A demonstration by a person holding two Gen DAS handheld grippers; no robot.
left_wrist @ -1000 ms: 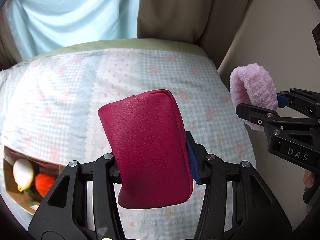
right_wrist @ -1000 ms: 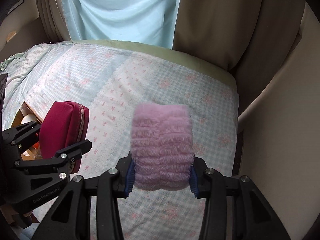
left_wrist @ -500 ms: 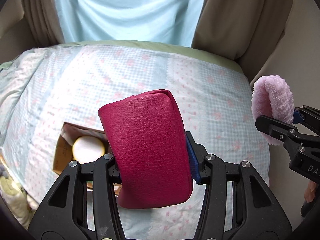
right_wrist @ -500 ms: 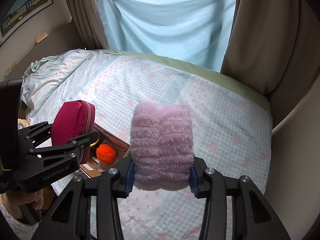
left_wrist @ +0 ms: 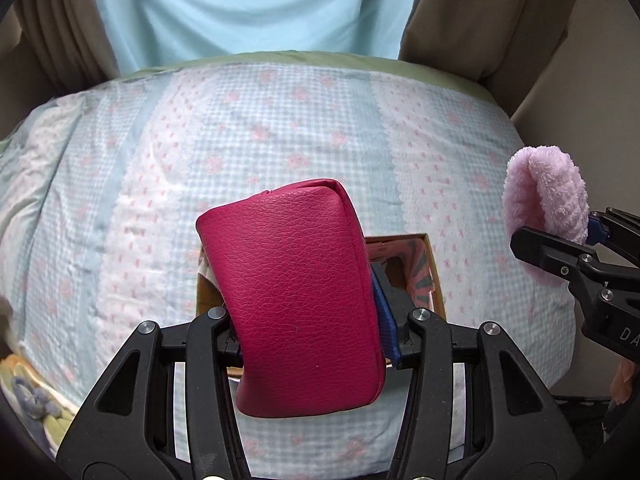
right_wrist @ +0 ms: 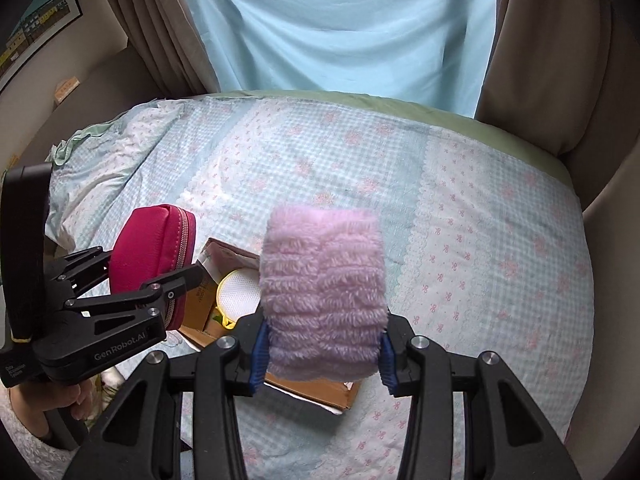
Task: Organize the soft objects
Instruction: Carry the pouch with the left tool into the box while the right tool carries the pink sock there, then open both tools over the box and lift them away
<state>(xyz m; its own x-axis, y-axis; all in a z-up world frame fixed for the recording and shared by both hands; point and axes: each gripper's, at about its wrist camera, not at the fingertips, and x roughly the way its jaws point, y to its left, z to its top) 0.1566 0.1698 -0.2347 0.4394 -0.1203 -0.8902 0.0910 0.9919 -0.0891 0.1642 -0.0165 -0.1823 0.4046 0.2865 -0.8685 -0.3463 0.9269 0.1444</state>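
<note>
My left gripper point(left_wrist: 312, 344) is shut on a magenta leather pouch point(left_wrist: 296, 296) and holds it above an open cardboard box point(left_wrist: 428, 268) on the bed. The pouch point(right_wrist: 154, 264) and left gripper point(right_wrist: 152, 280) also show at the left of the right wrist view. My right gripper point(right_wrist: 322, 354) is shut on a fluffy pink cloth point(right_wrist: 324, 296), held over the box point(right_wrist: 320, 394). The cloth point(left_wrist: 546, 200) shows at the right edge of the left wrist view. A white-and-yellow soft item point(right_wrist: 238, 294) lies inside the box.
The bed has a blue-and-white checked quilt point(left_wrist: 280, 132) with pink flowers. Light blue and brown curtains point(right_wrist: 348, 24) hang behind it. A beige wall point(right_wrist: 612, 280) borders the bed's right side. A patterned cloth point(left_wrist: 28, 400) lies at the lower left.
Both grippers moved left with their loads. The cardboard box has come from the left edge to lie right beneath the pouch and the pink cloth.
</note>
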